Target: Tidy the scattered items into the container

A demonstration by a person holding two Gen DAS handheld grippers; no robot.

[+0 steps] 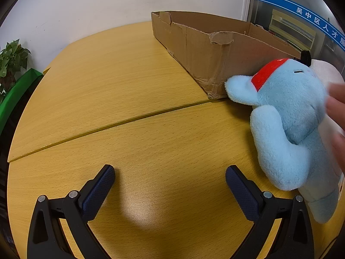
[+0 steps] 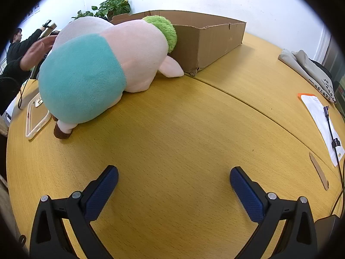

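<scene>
**2 plush toys beside the box, both grippers empty**

The left gripper point(image 1: 170, 172) hovers above the wooden table point(image 1: 120, 82) with its jaws wide apart, holding nothing. To its right a light blue plush toy point(image 1: 286, 116) with a red band lies on the table, just beside the corner of the cardboard box point(image 1: 194, 49); a blurred hand point(image 1: 337, 116) touches it.

The right gripper point(image 2: 174, 173) also has its jaws apart and empty. Ahead of it, a pink and teal plush toy point(image 2: 103, 64) with a green tuft rests against the box point(image 2: 215, 41). A phone case point(image 2: 36, 118) lies just beside this toy.
</scene>
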